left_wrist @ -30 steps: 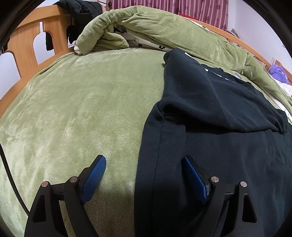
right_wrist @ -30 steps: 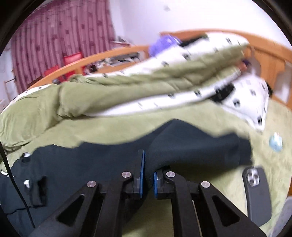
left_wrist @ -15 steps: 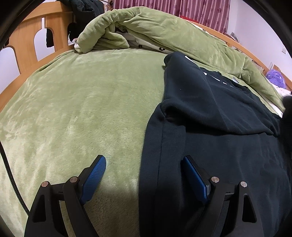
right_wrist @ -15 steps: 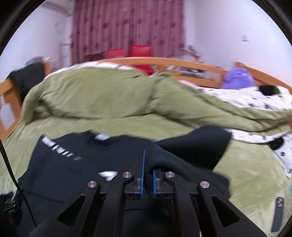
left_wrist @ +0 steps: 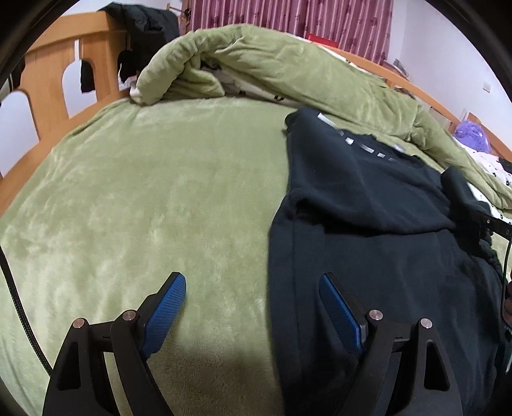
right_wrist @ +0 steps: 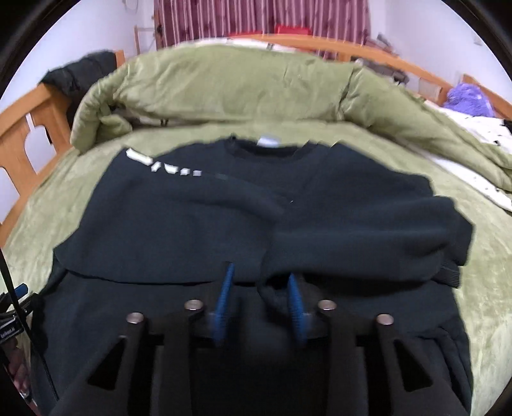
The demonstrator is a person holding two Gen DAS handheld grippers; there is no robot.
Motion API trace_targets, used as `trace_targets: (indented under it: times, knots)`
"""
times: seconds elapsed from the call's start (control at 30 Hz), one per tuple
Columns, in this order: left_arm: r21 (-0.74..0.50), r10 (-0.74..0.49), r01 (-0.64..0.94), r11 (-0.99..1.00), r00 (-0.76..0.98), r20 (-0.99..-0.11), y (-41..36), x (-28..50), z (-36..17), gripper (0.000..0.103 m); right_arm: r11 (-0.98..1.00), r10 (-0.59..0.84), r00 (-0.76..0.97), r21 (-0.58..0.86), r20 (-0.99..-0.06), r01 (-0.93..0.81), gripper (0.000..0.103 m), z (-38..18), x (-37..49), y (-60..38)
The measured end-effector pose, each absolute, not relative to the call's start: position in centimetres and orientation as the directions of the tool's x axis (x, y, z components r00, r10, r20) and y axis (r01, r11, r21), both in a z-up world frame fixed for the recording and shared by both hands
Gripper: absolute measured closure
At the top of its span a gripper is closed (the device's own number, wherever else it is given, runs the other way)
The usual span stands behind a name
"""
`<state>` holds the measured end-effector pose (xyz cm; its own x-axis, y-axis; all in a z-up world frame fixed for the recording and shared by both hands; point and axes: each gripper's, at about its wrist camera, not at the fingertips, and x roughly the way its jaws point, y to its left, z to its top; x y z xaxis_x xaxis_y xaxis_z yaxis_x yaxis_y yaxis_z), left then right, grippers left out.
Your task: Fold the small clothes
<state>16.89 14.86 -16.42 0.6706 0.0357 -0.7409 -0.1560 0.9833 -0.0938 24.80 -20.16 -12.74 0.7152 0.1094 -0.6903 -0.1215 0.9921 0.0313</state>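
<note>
Left wrist view: the left gripper (left_wrist: 252, 307) hangs low over the bed (left_wrist: 144, 198) with its blue pads spread wide and nothing between them; one pad sits above the green blanket at lower left, the other above the edge of a black sweatshirt (left_wrist: 368, 230) that fills the right half of the frame. The sweatshirt lies flat on the bed, a sleeve folded across its body and white marks along its shoulder. A rumpled green quilt (left_wrist: 288, 64) is heaped across the top of the frame, a wooden bed frame (left_wrist: 48, 80) with dark clothing draped over it stands at upper left, and maroon curtains (left_wrist: 288, 16) hang behind.

Right wrist view: the right gripper (right_wrist: 260, 291) is at lower centre, its pads parted, with a bunched sleeve end of the sweatshirt (right_wrist: 224, 224) lying between them; whether either pad touches the cloth cannot be told through the blur. The sweatshirt fills the middle of the frame, neckline toward the top, both sleeves folded in across the chest. The quilt (right_wrist: 240, 86) is piled behind it, and a purple bundle (right_wrist: 467, 99) sits at upper right.
</note>
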Motion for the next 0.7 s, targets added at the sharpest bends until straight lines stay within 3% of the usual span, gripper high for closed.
trace_targets:
  times: [0.1,0.37,0.7]
  knots:
    - [-0.108,0.011,-0.130,0.986,0.687,-0.726,14.2,17.0,-14.3,0.019,0.995,0.091,0.758,0.034,-0.645,-0.091,0.051,-10.9,23.3,-21.8]
    - [-0.053,0.008,-0.059,0.997,0.744,-0.669,9.1,17.7,-7.6,0.019,0.997,0.067,0.784,0.061,-0.618,-0.037,0.050,-7.8,20.9,-28.5]
    - [0.006,-0.028,0.043,0.999,0.757,-0.653,-1.9,19.9,-3.4,0.019,0.992,-0.083,0.759,0.017,-0.646,0.122,0.049,-7.7,19.8,-39.1]
